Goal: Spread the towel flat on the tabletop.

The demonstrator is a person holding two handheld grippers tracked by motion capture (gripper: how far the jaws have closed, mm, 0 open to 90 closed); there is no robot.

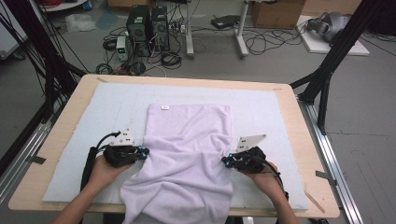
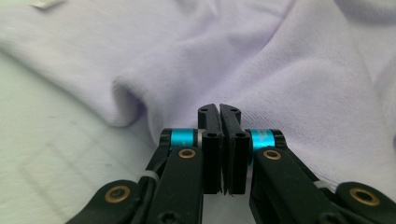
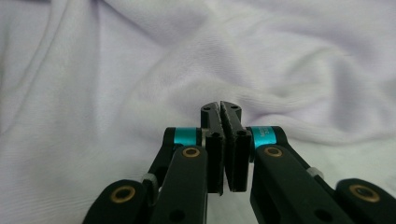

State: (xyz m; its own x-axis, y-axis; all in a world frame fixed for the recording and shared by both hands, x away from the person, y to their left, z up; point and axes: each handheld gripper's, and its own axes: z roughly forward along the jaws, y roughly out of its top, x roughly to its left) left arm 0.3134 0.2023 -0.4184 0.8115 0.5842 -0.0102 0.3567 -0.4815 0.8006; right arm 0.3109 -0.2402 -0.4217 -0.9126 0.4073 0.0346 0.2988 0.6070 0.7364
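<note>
Both grippers at the lilac towel [image 1: 187,154].
I see left gripper [image 1: 144,152] and right gripper [image 1: 226,162] at its side edges, jaws pressed together, nothing visibly between them.

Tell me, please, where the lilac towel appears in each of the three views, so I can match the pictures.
High view: the towel lies mid-table, its near end rumpled and hanging over the front edge.
Left gripper view: it covers the top and right, beyond the shut jaws.
Right gripper view: its folds spread across the picture.
Shared landmark: the small white label, top left in the left gripper view.
</note>
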